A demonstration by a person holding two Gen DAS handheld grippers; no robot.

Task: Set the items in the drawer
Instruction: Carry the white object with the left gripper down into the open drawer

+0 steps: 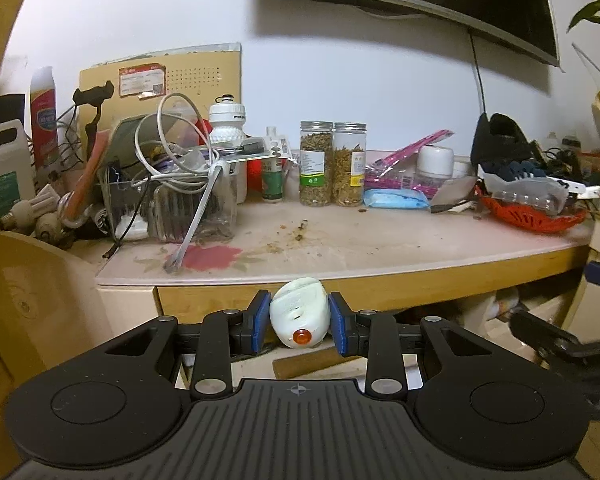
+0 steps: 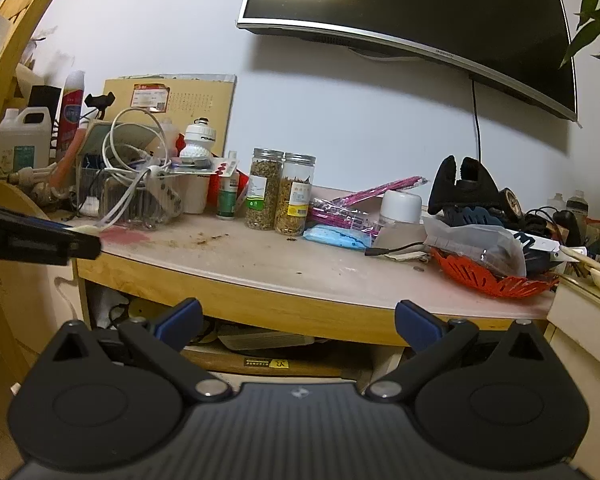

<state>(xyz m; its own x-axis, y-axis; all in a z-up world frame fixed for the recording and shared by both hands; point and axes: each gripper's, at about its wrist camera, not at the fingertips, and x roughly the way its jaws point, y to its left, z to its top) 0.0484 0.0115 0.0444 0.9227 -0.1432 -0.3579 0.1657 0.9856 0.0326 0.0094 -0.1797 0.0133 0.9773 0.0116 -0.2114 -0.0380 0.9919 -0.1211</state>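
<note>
**Left wrist view: white bottle clamped, drawer is the target**

Left wrist view, largest first. The desk (image 1: pixel 380 248) spans the frame, with clutter along the far edge: a clear bin of cables (image 1: pixel 171 196) far left, two jars (image 1: pixel 332 164) in the middle, an orange basket (image 1: pixel 536 212) far right. The drawer front (image 1: pixel 219 300) sits under the near-left edge of the top; whether it is open, I can't tell.

Step in hand, as I read it: carry the item to the drawer. To do it well, keep the squeeze steady, since the body is rounded and could pivot between the pads. Come in low and level, clear the desk lip, and release only once it is inside.

The left gripper (image 1: pixel 300 318) is clamped on a small white bottle (image 1: pixel 297 312), both blue pads against its sides, orange cap towards the camera. The bottle is held in the air just in front of the drawer front, off the desk.

The right gripper (image 2: pixel 297 320) has its jaws wide apart, holding and touching nothing, near the desk edge.
</note>
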